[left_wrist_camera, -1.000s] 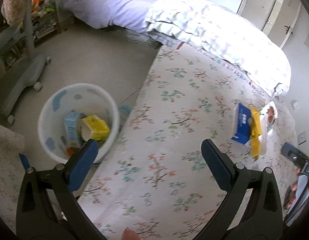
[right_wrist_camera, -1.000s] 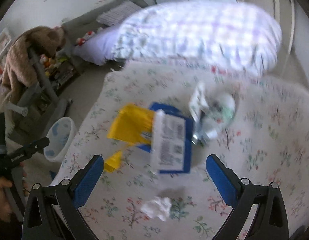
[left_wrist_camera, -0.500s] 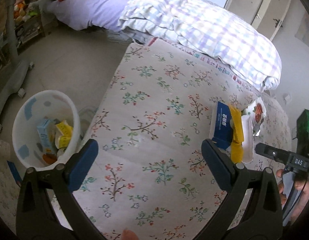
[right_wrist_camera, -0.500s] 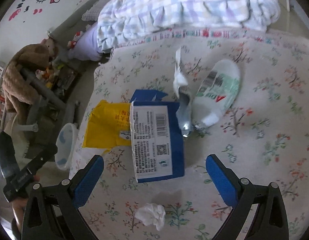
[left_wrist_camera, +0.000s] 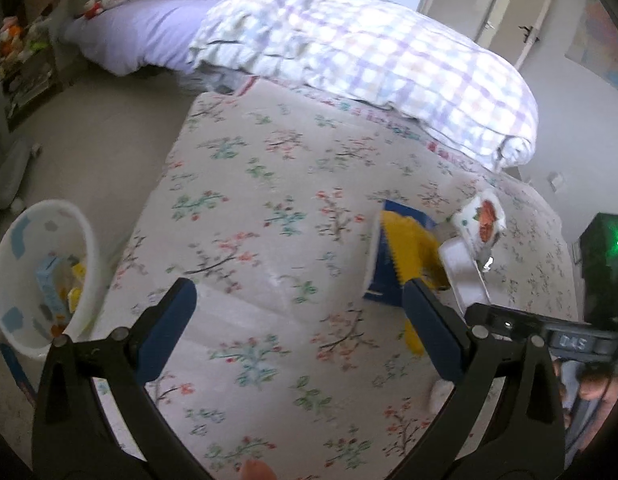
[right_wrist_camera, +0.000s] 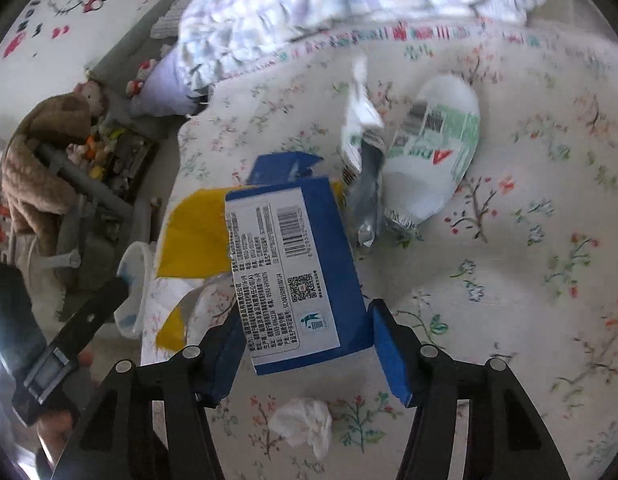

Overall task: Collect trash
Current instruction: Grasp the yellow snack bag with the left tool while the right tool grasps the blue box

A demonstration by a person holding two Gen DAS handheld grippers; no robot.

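Observation:
A blue box (right_wrist_camera: 305, 264) with a white printed label lies on the floral bedspread (right_wrist_camera: 509, 280), over a yellow wrapper (right_wrist_camera: 193, 232). My right gripper (right_wrist_camera: 307, 340) has the box's near end between its blue pads; the jaws are closing and both pads touch its sides. Beyond it lie a silver torn wrapper (right_wrist_camera: 365, 192) and a white and green snack bag (right_wrist_camera: 433, 160). A crumpled tissue (right_wrist_camera: 305, 424) sits just below the fingers. My left gripper (left_wrist_camera: 299, 292) hangs open over bare bedspread, left of the yellow wrapper (left_wrist_camera: 413, 256). The white bin (left_wrist_camera: 85, 240) stands on the floor at the left.
A checked duvet (left_wrist_camera: 369, 52) is heaped at the far end of the bed. The bin holds several cartons. A grey wheeled stand (right_wrist_camera: 89, 216) and a brown plush toy (right_wrist_camera: 41, 152) stand on the floor left of the bed. The bed edge runs beside the bin.
My right gripper has dropped onto the blue box and its jaws have narrowed around it. The left gripper has swung right, from over the bin to over the bedspread.

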